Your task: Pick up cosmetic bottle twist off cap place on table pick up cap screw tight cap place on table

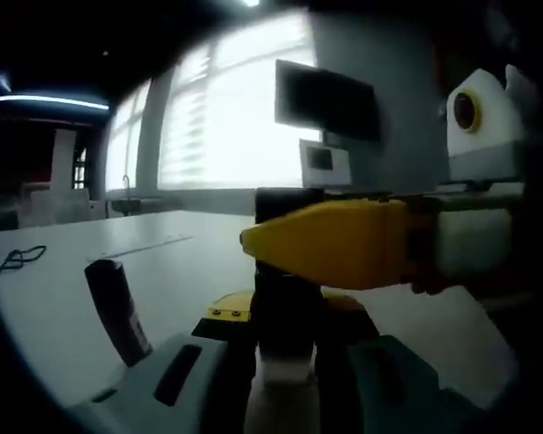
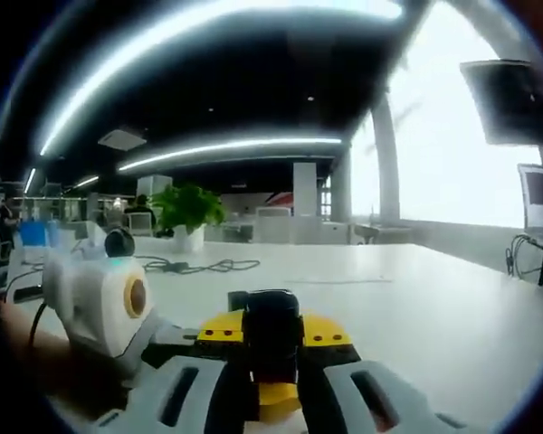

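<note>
Black plastic marks a second tube [image 1: 118, 312] at the left of the left gripper view, leaning on the white table [image 1: 63, 307], untouched. Further right, the left gripper [image 1: 285, 362] is clamped on the bottle [image 1: 285, 357], held upright off the table, likely to steady it. The right gripper [image 1: 330, 244] reaches in from the right; its yellow jaws pinch the black cap [image 2: 271, 333], seemingly placed for twisting. I count one held bottle, one cap, one spare tube, two grippers.

White table [image 2: 434, 298], bright windows [image 1: 226, 108], wall monitor [image 1: 328, 99], ceiling light strips [image 2: 226, 145], potted plant [image 2: 186, 210].
</note>
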The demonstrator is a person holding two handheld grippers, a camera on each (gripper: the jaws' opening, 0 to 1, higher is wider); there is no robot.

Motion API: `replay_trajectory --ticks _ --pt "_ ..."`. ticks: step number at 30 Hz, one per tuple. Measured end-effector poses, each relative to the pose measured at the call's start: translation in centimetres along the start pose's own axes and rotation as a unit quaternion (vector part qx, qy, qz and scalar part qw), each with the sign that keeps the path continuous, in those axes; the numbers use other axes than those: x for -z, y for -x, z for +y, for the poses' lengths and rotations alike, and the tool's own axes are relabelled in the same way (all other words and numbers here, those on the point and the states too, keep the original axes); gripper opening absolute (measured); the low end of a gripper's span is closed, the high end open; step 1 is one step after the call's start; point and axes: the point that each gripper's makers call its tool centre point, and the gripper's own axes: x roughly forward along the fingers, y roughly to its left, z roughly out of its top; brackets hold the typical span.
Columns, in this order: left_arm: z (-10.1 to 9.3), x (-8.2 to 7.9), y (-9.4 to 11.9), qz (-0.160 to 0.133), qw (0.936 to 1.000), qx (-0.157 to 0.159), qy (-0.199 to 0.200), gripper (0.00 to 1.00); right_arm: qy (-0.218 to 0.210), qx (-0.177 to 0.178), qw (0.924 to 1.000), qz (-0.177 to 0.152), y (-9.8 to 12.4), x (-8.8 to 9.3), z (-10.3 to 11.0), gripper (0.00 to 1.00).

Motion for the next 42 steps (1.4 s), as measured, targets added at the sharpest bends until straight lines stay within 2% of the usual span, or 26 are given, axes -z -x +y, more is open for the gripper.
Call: replay_trajectory --ticks 1,4,5,8,9,10,11,12,13,15,19,21,22,24,25,27,29,32,33,34,35,37,38,39,40,42 --pt "-0.2 -0.1 0.0 0.000 1.0000 0.005 0.003 0.14 0.002 -0.009 0.9999 0.003 0.0 0.1 0.0 0.15" --pt "-0.8 -0.1 -0.1 -0.001 0.9999 0.017 -0.001 0.14 -0.004 -0.064 0.9979 -0.014 0.2 -0.5 1.0 0.33" --pt "-1.0 -0.1 0.0 -0.001 0.9997 0.024 -0.001 0.14 -0.004 -0.068 0.9976 -0.015 0.3 -0.5 0.8 0.37" --pt "-1.9 -0.1 0.1 -0.002 0.9990 0.044 -0.003 0.14 0.007 -0.108 0.9936 -0.035 0.5 -1.4 0.6 0.34" --pt "-2.1 -0.1 0.1 -0.003 0.9988 0.048 -0.005 0.14 0.023 -0.139 0.9889 -0.048 0.6 -1.8 1.0 0.33" --pt "-2.2 -0.1 0.1 -0.003 0.9986 0.053 -0.006 0.14 0.010 -0.170 0.9841 -0.052 0.9 -1.8 1.3 0.35" --pt "-2.4 -0.1 0.1 -0.003 0.9982 0.060 -0.006 0.14 0.011 -0.206 0.9771 -0.054 1.2 -1.9 1.3 0.37" --pt "-2.5 -0.1 0.1 -0.003 0.9980 0.064 -0.004 0.14 -0.014 -0.252 0.9661 -0.054 1.7 -2.0 2.0 0.37" --pt "-2.7 -0.1 0.2 -0.003 0.9975 0.070 -0.004 0.14 -0.028 -0.270 0.9614 -0.048 1.6 -1.9 1.6 0.40" --pt "-3.1 -0.1 0.3 -0.003 0.9965 0.083 -0.004 0.14 -0.036 -0.330 0.9423 -0.046 2.2 -1.9 1.8 0.42" --pt "-3.9 0.0 0.5 -0.003 0.9944 0.106 -0.002 0.14 -0.028 -0.386 0.9207 -0.046 1.9 -1.9 1.2 0.41" --pt "-4.1 0.0 0.5 -0.004 0.9940 0.109 -0.002 0.14 -0.035 -0.424 0.9044 -0.035 2.2 -1.7 1.6 0.40" --pt "-4.0 0.0 0.4 -0.004 0.9940 0.110 -0.002 0.14 -0.031 -0.429 0.9018 -0.036 2.1 -1.7 1.6 0.40" --pt "-4.1 0.0 0.5 -0.004 0.9939 0.110 -0.002 0.14 -0.045 -0.465 0.8838 -0.026 2.6 -1.6 2.0 0.40" --pt "-4.2 0.1 0.5 -0.004 0.9937 0.112 -0.002 0.14 -0.053 -0.475 0.8783 -0.020 2.5 -1.5 2.1 0.40" --pt "-4.3 0.1 0.6 -0.003 0.9935 0.113 -0.002 0.14 -0.052 -0.478 0.8767 -0.017 2.0 -1.3 1.7 0.40" --pt "-4.3 0.0 0.6 -0.004 0.9933 0.115 -0.004 0.14 -0.066 -0.493 0.8674 -0.011 1.9 -1.2 1.5 0.40" --pt "-4.5 0.0 0.6 -0.004 0.9924 0.123 -0.008 0.14 -0.077 -0.536 0.8410 -0.006 2.7 -1.5 1.8 0.39" --pt "-4.6 0.0 0.7 -0.004 0.9918 0.128 -0.010 0.14 -0.073 -0.546 0.8346 -0.008 2.8 -1.6 1.9 0.39" --pt "-4.7 0.1 0.7 -0.004 0.9916 0.129 -0.009 0.14 -0.066 -0.545 0.8354 -0.012 2.5 -1.7 1.8 0.38" --pt "-4.7 0.0 0.7 -0.003 0.9915 0.130 -0.009 0.14 -0.062 -0.551 0.8324 -0.010 2.3 -1.8 1.8 0.37" --pt "-4.7 0.1 0.7 -0.001 0.9912 0.132 -0.005 0.14 -0.055 -0.570 0.8197 -0.001 2.4 -1.6 2.1 0.35" --pt "-4.8 0.1 0.7 -0.001 0.9911 0.133 -0.005 0.14 -0.052 -0.589 0.8068 0.006 2.6 -1.5 2.4 0.34" --pt "-4.9 0.1 0.7 -0.001 0.9909 0.135 -0.005 0.14 -0.052 -0.600 0.7985 0.011 2.7 -1.4 2.5 0.33" --pt "-5.0 0.1 0.7 -0.001 0.9906 0.137 -0.005 0.14 -0.044 -0.603 0.7963 0.008 2.4 -1.4 2.6 0.31" --pt "-5.1 0.1 0.8 -0.001 0.9902 0.140 -0.004 0.14 -0.044 -0.619 0.7837 0.013 2.4 -1.2 3.0 0.27"
